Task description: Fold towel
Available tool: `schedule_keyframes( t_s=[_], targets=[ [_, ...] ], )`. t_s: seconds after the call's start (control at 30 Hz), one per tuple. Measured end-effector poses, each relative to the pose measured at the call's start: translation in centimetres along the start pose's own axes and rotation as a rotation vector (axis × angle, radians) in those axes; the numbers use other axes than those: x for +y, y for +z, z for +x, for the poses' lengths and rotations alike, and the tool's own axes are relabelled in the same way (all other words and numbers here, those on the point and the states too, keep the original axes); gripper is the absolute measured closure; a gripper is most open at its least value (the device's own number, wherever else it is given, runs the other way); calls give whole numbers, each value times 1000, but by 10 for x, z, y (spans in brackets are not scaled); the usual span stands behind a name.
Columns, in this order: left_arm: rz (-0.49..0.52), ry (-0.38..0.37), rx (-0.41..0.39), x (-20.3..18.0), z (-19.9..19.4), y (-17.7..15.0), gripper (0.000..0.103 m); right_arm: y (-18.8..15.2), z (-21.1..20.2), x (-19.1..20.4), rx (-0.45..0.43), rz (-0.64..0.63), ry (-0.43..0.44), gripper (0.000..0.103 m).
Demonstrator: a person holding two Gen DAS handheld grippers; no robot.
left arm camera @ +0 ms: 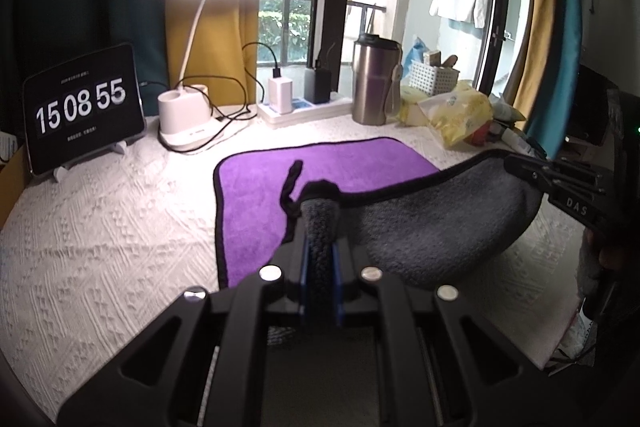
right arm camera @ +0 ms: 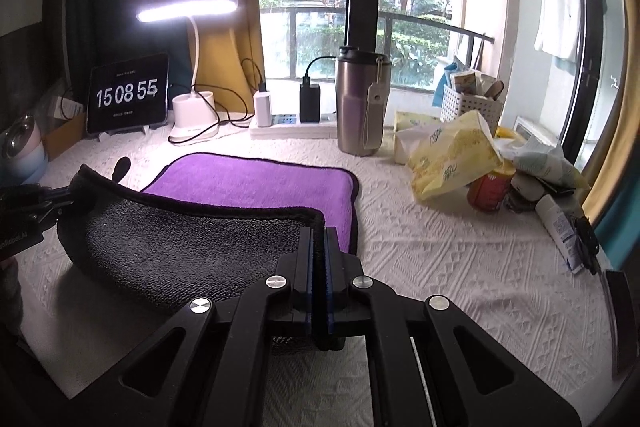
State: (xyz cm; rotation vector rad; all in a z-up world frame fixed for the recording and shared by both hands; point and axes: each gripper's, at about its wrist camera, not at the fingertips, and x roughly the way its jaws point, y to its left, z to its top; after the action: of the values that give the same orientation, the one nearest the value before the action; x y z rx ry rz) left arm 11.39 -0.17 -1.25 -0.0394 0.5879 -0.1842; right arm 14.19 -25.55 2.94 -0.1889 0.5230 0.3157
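A towel, purple on one side point(left arm camera: 320, 171) and dark grey on the other point(left arm camera: 432, 227), lies on the white textured tablecloth point(left arm camera: 100, 227). Its near edge is lifted off the table and hangs in a curve, grey side up, over the purple part point(right arm camera: 256, 183). My left gripper point(left arm camera: 320, 211) is shut on the near left corner, by a black hanging loop point(left arm camera: 290, 183). My right gripper point(right arm camera: 319, 239) is shut on the near right corner point(right arm camera: 312, 223). Each gripper shows at the edge of the other view, the right one point(left arm camera: 560, 183) and the left one point(right arm camera: 36, 207).
At the back stand a tablet clock point(left arm camera: 84, 107), a lit desk lamp point(left arm camera: 188, 119), a power strip with chargers point(left arm camera: 300, 103) and a steel tumbler point(left arm camera: 374, 83). On the right lie a yellow tissue pack point(right arm camera: 456, 155), a red can point(right arm camera: 488, 191), a white basket point(right arm camera: 472, 103) and tubes.
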Motion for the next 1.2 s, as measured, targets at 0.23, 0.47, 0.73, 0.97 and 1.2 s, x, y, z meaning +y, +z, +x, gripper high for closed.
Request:
schedule_keyframes(
  t_s=[0.23,0.47,0.73,0.97,1.2],
  targets=[
    [20,20,-29,1,3,13,93,12,6,-3,-27,1,-6,98],
    [44,36,-57,1,7,29,93,20,14,-6,-44,7,-12,98],
    [71,54,-74,3,14,47,93,32,20,-9,-78,10,-21,98],
    [53,59,-73,8,25,55,93,43,27,-9,-104,4,-29,98],
    [33,59,-91,14,29,64,93,53,40,-10,-117,-7,-32,98]
  ],
)
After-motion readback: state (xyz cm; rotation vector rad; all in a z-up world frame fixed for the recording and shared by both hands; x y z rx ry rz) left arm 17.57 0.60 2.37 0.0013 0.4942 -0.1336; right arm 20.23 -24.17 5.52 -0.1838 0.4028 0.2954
